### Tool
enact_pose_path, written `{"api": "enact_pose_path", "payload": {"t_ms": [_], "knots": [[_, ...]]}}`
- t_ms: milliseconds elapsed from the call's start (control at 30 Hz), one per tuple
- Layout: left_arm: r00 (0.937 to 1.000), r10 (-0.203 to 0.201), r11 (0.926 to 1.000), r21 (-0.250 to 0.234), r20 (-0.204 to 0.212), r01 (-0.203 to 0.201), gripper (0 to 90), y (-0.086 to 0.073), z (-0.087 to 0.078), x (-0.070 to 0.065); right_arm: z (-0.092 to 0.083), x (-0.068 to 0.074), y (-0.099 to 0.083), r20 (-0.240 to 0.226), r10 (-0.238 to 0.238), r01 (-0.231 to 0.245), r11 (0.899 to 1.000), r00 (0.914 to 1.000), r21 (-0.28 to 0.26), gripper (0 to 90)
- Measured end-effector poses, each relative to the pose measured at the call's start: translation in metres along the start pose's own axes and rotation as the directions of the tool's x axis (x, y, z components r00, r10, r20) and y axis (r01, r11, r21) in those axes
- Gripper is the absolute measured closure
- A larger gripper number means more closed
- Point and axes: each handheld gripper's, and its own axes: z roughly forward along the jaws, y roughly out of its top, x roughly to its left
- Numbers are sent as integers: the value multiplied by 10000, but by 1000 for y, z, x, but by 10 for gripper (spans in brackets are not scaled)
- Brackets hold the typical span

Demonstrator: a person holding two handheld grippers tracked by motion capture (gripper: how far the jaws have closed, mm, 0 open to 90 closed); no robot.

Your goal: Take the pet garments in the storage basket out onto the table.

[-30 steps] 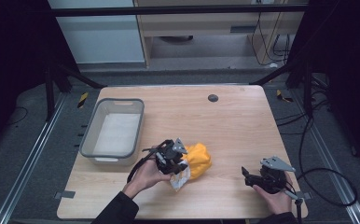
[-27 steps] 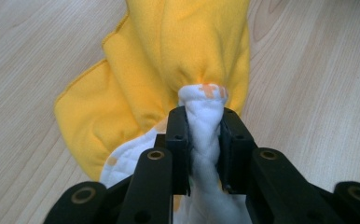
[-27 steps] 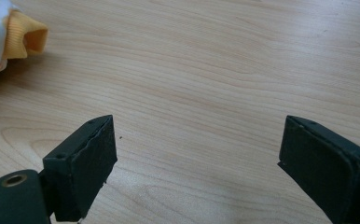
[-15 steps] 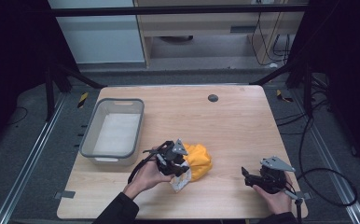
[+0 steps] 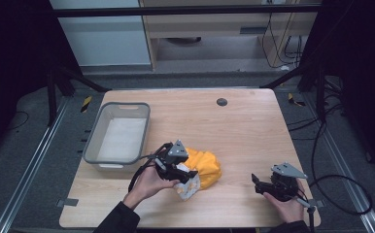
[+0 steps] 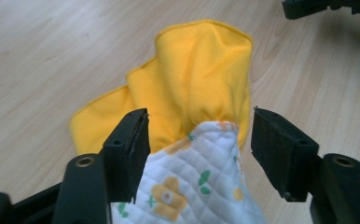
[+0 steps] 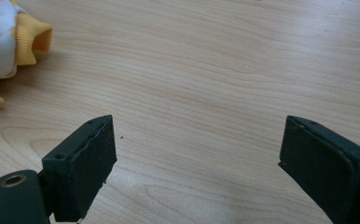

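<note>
The yellow garment (image 6: 201, 79) looks light and floppy (its quilted white part (image 6: 192, 186) bunches thickest, a fair pinch point), lying between the just-opened left gripper (image 6: 199, 154), while the right gripper (image 7: 197, 163) gapes empty.

1. A lab's recording bay: a wooden table (image 5: 253, 121) stands inside a dark metal frame (image 5: 176, 9).
2. Black curtains (image 5: 10, 53) close off both sides.
3. Cables (image 5: 336, 184) trail over a grey carpeted floor (image 5: 25, 160).
4. Hazard tape (image 5: 86, 103) marks the frame's feet; a cabinet (image 5: 103, 39) and desk (image 5: 210, 24) stand behind.
</note>
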Motion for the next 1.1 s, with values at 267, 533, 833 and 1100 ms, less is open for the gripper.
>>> {"api": "enact_pose_path", "payload": {"t_ms": [267,533,833,1100], "knots": [[9980,-281,9969,-753,-573,237,285,-10,-17,2,0,0,0,14,5,-5,10000,10000,11,104],[9900,-722,9883,-1421,-1210,548,276,-30,-39,7,0,0,0,31,-23,23,10000,10000,15,101],[9743,-1359,9717,-2159,-1799,957,269,-57,-60,12,1,1,-1,8,16,-16,10000,10000,95,94],[9595,-1904,9587,-2497,-2078,1362,266,-83,-74,15,1,0,-1,19,-15,15,9999,10000,114,87]]}}
